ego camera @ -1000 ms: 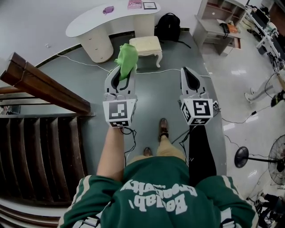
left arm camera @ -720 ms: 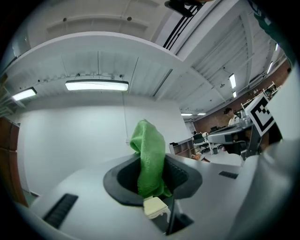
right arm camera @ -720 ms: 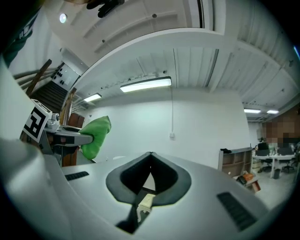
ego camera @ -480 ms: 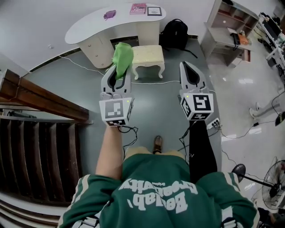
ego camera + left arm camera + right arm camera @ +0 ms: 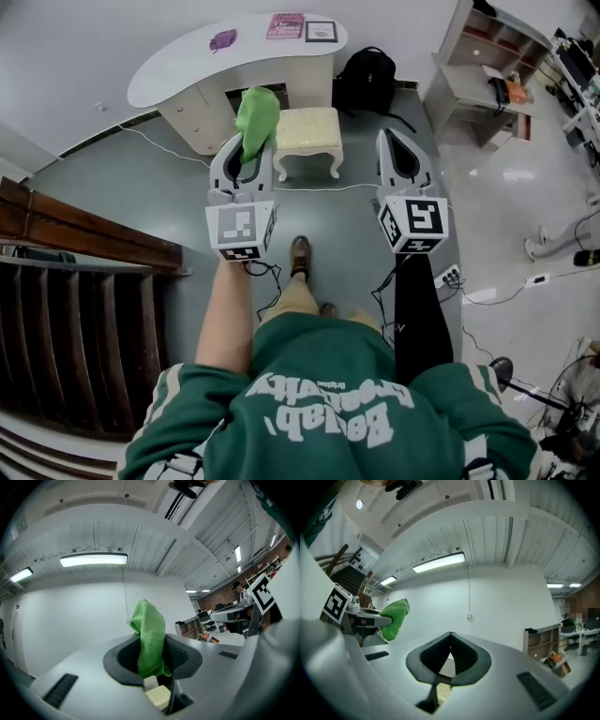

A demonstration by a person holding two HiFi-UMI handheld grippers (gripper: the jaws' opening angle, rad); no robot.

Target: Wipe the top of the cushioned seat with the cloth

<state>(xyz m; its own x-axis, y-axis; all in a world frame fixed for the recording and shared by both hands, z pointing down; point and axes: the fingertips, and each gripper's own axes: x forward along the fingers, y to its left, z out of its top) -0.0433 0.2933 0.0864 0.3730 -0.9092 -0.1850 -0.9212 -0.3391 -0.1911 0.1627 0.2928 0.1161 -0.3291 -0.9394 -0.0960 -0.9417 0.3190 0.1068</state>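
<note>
The cushioned seat (image 5: 307,128) is a cream stool with carved legs, standing on the grey floor ahead of me by a white desk. My left gripper (image 5: 246,150) is shut on a green cloth (image 5: 256,117), which sticks up out of its jaws and overlaps the stool's left edge in the head view. In the left gripper view the cloth (image 5: 150,637) fills the jaw gap of the left gripper (image 5: 157,660), with the stool (image 5: 158,696) small below. My right gripper (image 5: 398,150) is held level beside it, shut and empty; its tips meet in the right gripper view (image 5: 450,637).
A curved white desk (image 5: 234,52) stands behind the stool, with a black backpack (image 5: 367,75) to its right. A grey shelf unit (image 5: 487,66) is at the far right. A wooden stair rail (image 5: 84,234) runs along my left. Cables and a power strip (image 5: 450,276) lie on the floor.
The person has stepped forward, so the stool and desk sit closer and lower in view. Both grippers keep their pose, the left still holding the cloth.
</note>
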